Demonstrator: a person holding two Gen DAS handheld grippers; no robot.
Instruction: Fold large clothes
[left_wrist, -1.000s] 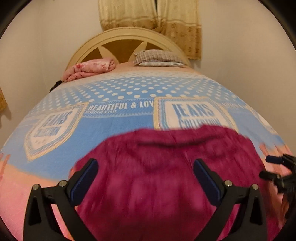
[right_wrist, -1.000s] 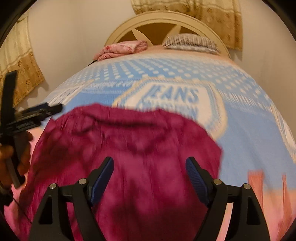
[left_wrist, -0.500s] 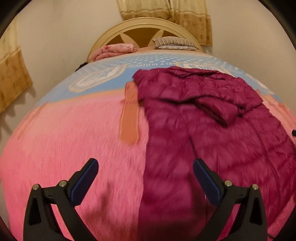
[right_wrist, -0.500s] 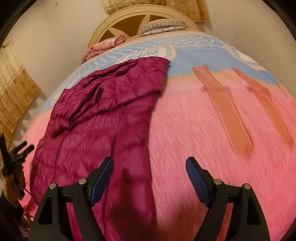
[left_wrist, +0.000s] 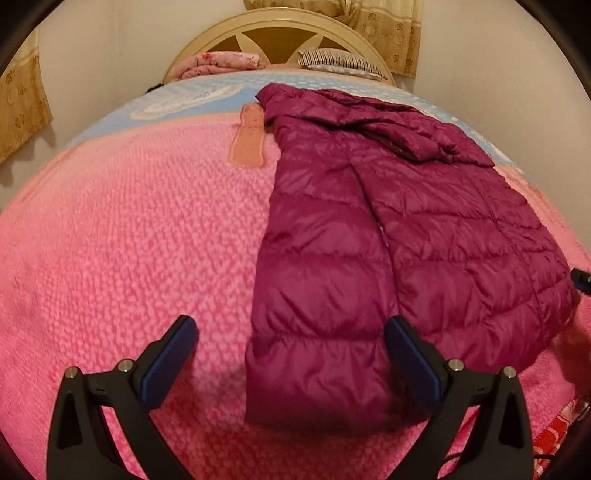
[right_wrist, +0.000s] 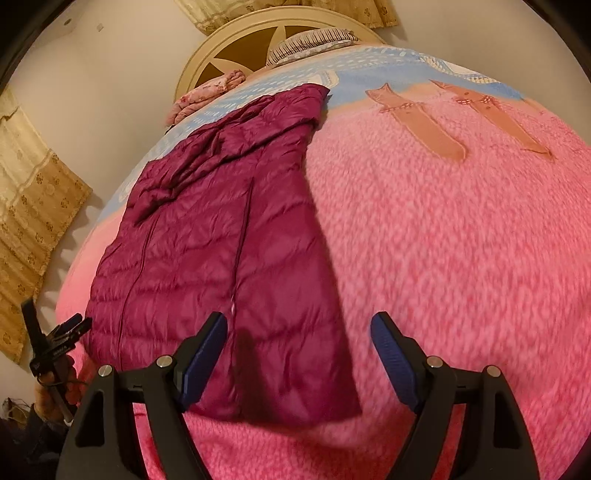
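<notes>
A bed (left_wrist: 122, 236) fills both views, covered by a fleecy pink blanket (right_wrist: 461, 258) whose far part turns pale blue with white print and orange strap shapes. Behind it stands a cream arched headboard (left_wrist: 280, 29), with beige patterned curtains (right_wrist: 33, 206) on the wall.

On the blanket lies a magenta quilted puffer jacket (left_wrist: 388, 229), spread flat. Its long axis runs from the near edge of the bed toward the headboard: the hem lies nearest the cameras, the collar end points toward the pillows. One sleeve is folded across the upper body, and the side panels appear folded inward, giving a long narrow shape.

At the head of the bed rest a striped pillow (left_wrist: 336, 61) and a bundled pink floral cloth (left_wrist: 221, 61).

The left gripper (left_wrist: 291, 354) hovers over the jacket's near left corner, its jaws spread wide and gripping nothing; the hem lies below the gap, not pinched. The right gripper (right_wrist: 299, 350) hangs above the jacket's near right corner, its jaws likewise released and empty. In the right wrist view a hand (right_wrist: 55, 384) holds the left gripper at the bed's left side.
</notes>
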